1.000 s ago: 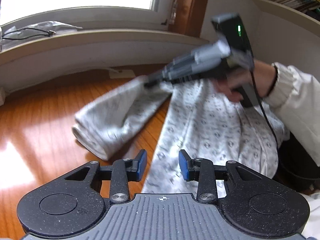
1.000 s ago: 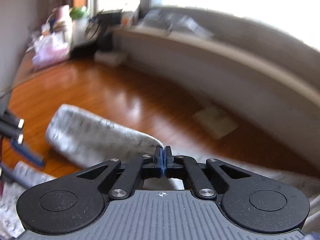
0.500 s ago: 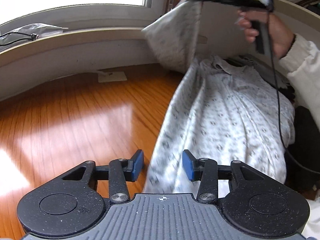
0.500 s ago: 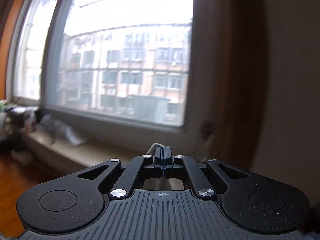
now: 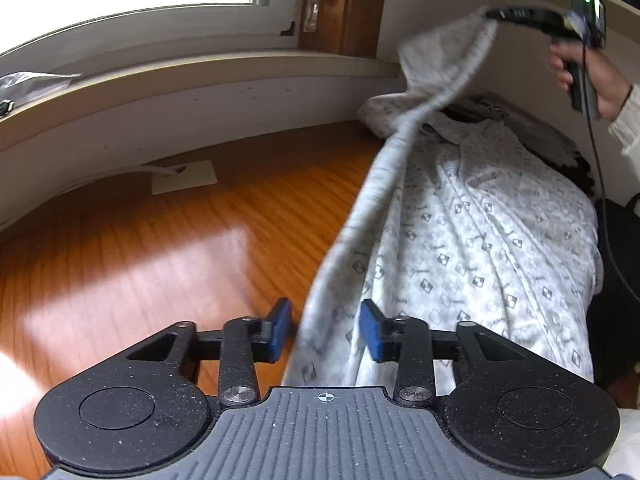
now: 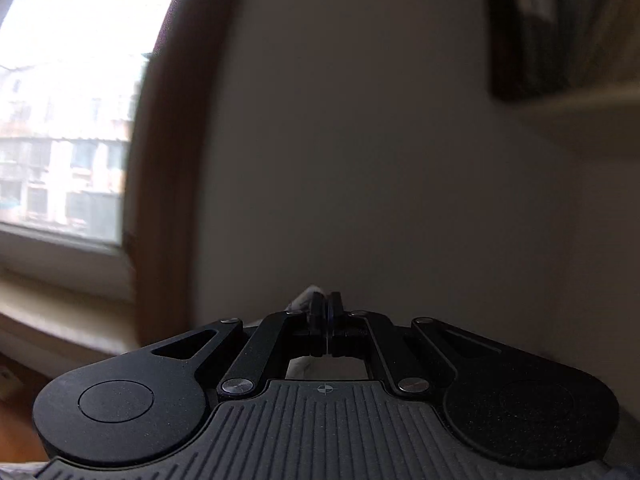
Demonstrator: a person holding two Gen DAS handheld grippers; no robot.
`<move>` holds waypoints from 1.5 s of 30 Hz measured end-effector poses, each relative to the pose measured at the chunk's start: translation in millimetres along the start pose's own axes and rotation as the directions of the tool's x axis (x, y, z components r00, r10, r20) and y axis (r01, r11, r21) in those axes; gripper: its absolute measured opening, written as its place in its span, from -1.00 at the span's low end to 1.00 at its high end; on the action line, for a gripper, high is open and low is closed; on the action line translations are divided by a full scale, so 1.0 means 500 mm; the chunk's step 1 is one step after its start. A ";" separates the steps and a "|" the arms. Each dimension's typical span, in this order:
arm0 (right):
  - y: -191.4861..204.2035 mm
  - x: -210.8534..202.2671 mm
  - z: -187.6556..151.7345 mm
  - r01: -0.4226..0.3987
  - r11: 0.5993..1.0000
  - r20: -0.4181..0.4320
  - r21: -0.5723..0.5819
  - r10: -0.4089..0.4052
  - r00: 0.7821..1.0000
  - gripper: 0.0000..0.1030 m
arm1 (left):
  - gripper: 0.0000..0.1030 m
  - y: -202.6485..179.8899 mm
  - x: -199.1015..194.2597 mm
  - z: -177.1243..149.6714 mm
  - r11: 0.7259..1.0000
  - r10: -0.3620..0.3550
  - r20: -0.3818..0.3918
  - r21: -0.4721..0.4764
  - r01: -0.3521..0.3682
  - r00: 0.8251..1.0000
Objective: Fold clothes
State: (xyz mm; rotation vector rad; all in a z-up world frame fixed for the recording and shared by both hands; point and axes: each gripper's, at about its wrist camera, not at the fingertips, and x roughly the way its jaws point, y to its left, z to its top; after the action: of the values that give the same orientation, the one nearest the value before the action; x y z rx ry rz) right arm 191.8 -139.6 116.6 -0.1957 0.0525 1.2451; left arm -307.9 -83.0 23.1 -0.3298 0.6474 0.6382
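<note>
My right gripper is clamped on a sleeve end of the pale grey patterned cotton garment, held high at far right. The garment's body lies on the glossy orange-brown wooden floor. Left gripper is closing w/ a raised fabric edge between its pads, not yet pinched. I'd keep the sleeve taut, lay it flat across the body, no bunching.

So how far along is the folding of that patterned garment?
Early. Nothing looks folded: the patterned garment lies spread and rumpled on the wooden floor. In hand: the right gripper is shut on one sleeve, lifted high; the left gripper is closing around the hem, pads not pressing. All folds remain.
</note>
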 end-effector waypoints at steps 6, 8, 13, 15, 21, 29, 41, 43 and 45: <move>-0.053 0.035 -0.089 0.034 0.999 -0.185 0.006 -0.033 0.982 -0.84 | -0.34 -0.003 0.001 0.008 1.000 0.012 -0.004 0.026 -0.012 1.000; -0.039 0.034 -0.111 -0.043 0.999 -0.212 0.016 0.045 0.976 -0.78 | -0.33 0.000 -0.008 0.005 1.000 0.010 0.002 0.022 -0.010 1.000; 0.035 0.030 -0.164 -0.261 0.965 -0.278 0.028 0.258 0.925 -0.47 | -0.33 0.022 -0.038 -0.015 1.000 0.018 0.005 -0.006 -0.018 1.000; 0.083 0.032 -0.189 -0.375 0.927 -0.321 0.013 0.359 0.876 -0.45 | -0.33 0.031 -0.050 -0.027 1.000 0.022 -0.001 -0.019 -0.022 1.000; 0.186 0.021 -0.246 -0.552 0.831 -0.403 -0.066 0.484 0.777 -0.45 | -0.34 0.035 -0.078 -0.060 0.999 0.023 -0.015 -0.028 -0.024 1.000; 0.221 0.003 -0.252 -0.528 0.830 -0.446 -0.180 0.410 0.796 -0.30 | -0.90 0.028 -0.086 -0.072 1.000 0.027 -0.008 -0.016 -0.027 1.000; 0.188 -0.022 -0.178 -0.420 0.878 -0.247 -0.231 0.364 0.898 -0.95 | -0.98 0.033 -0.153 -0.012 0.995 0.096 0.154 -0.007 -0.096 0.983; 0.189 -0.030 -0.164 -0.399 0.882 -0.224 -0.250 0.349 0.910 -0.95 | -0.98 0.030 -0.145 -0.002 0.996 0.089 0.137 0.006 -0.090 0.987; 0.197 -0.030 -0.165 -0.386 0.877 -0.229 -0.284 0.329 0.916 -0.95 | -0.96 0.024 -0.121 -0.006 0.996 0.081 0.103 0.021 -0.083 0.991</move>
State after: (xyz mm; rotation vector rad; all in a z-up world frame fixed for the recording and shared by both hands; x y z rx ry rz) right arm 99.8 -138.1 25.8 -0.6051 0.0348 1.6045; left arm -354.5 -102.1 58.8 -0.2463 0.5724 0.7205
